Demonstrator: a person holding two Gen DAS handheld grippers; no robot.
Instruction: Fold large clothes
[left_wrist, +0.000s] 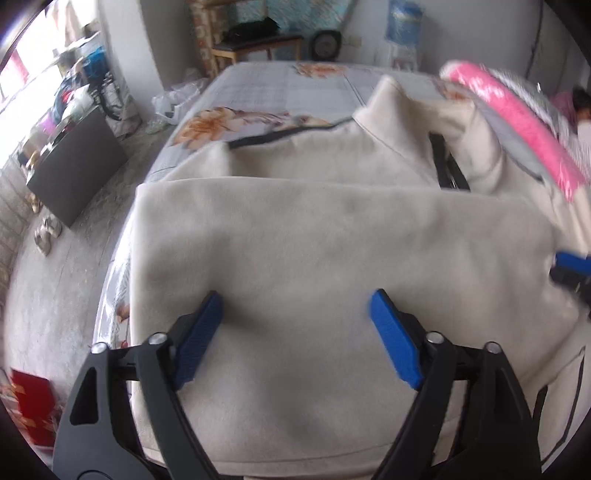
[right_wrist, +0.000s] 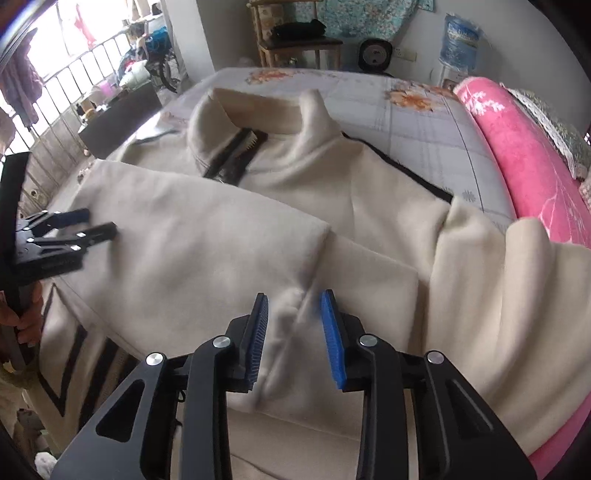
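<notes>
Left claw: the left claw (left_wrist: 295, 317) hangs over the folded front of the cream jacket (left_wrist: 332, 258), its jaws spread wide with nothing between the blue pads (left_wrist: 395, 339). In the right wrist view it (right_wrist: 99, 225) shows at the left edge, over the jacket's left side.
Right claw: the right claw (right_wrist: 293, 321) has its jaws partly drawn in, with a raised ridge of the cream jacket (right_wrist: 221, 240) standing between the blue pads (right_wrist: 332, 332). Blur hides whether the pads press on the cloth. A corner of it (left_wrist: 570, 266) peeks in at the right edge of the left wrist view.
Hand: a hand (right_wrist: 27, 317) grips the handle of the left claw at the far left of the right wrist view.
Jacket: it lies spread across the bed (right_wrist: 424, 114), collar (right_wrist: 258, 110) at the far side, standing up and open, with a dark zip (right_wrist: 236, 151) below it. A flap of cloth is folded over the front. One sleeve (right_wrist: 498, 288) bunches up on the right, near the pink blanket.
Bed: the sheet is pale grey with orange flowers (left_wrist: 207, 125).
Pink blanket: it (right_wrist: 535, 166) is rolled along the right side of the bed.
Room: a wooden chair (right_wrist: 295, 40) and a water dispenser (right_wrist: 460, 44) stand beyond the far end of the bed.
</notes>
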